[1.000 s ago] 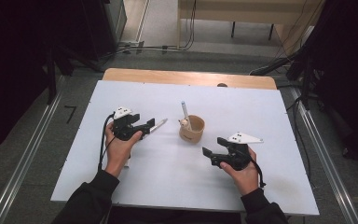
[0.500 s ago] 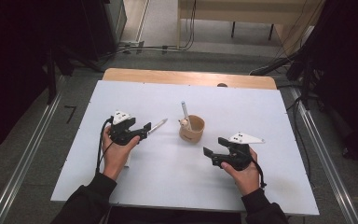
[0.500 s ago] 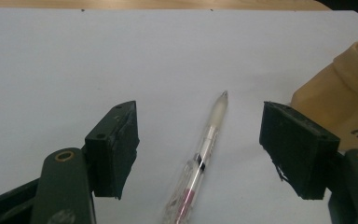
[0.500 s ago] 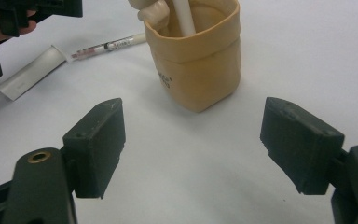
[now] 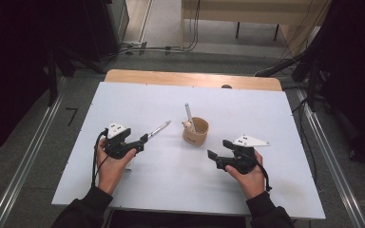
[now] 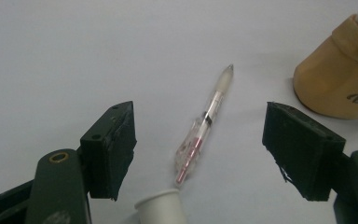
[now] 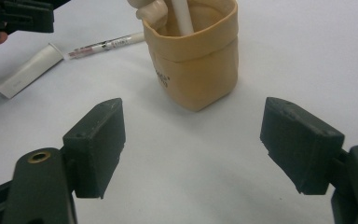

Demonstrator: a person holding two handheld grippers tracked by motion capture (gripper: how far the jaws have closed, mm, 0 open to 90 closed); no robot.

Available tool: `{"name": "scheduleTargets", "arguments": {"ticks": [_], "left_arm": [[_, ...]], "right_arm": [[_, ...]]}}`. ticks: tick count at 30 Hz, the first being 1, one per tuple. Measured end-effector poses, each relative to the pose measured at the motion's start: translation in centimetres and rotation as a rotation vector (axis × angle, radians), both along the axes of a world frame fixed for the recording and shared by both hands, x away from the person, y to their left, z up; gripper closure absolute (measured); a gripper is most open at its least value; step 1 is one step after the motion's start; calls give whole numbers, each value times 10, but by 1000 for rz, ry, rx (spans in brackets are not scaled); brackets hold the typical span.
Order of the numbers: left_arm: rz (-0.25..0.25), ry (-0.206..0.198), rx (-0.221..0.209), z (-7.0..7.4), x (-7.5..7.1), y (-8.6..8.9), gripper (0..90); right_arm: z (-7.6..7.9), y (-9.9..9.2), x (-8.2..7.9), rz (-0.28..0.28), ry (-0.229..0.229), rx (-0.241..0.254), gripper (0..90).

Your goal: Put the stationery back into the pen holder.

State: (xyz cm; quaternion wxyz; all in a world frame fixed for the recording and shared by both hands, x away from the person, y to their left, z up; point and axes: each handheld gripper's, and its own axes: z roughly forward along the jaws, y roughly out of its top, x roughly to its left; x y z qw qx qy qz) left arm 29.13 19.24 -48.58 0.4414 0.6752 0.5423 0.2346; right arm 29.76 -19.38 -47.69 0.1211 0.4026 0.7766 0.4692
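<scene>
In the left gripper view the clear pen (image 6: 204, 128) lay on the white counter (image 6: 74, 56) at frame centre, between the left claw's (image 6: 199, 154) parted jaws, untouched; the right claw (image 7: 192, 147) also gaped empty.

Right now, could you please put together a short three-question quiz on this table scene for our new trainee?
1. True or false: the pen on the table is clamped between the jaws of the left hand-held gripper.
2. Which thing stands in the tan cup? A) a white stick-like item B) a spoon C) scissors
3. Fill in: the jaws of the right hand-held gripper stand ____ and hold nothing.

Key
1. False: the pen lies free on the white table, with the pads apart on either side.
2. A
3. open
</scene>
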Motion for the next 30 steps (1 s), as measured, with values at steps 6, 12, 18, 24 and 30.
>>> {"name": "scheduleTargets", "arguments": {"ticks": [6, 12, 18, 24, 30], "left_arm": [[0, 8, 2, -2, -10, 5, 249], [15, 3, 3, -1, -21, 11, 209], [29, 7, 30, -3, -33, 12, 168], [46, 17, 72, -8, -39, 9, 167], [66, 31, 86, -14, -46, 10, 203]], "right_arm": [[0, -1, 0, -3, -5, -3, 205], [0, -3, 0, -7, 0, 1, 205], [1, -4, 0, -7, -5, 1, 204], [1, -3, 0, -9, -3, -2, 204], [0, -3, 0, -9, 0, 0, 204]]}}
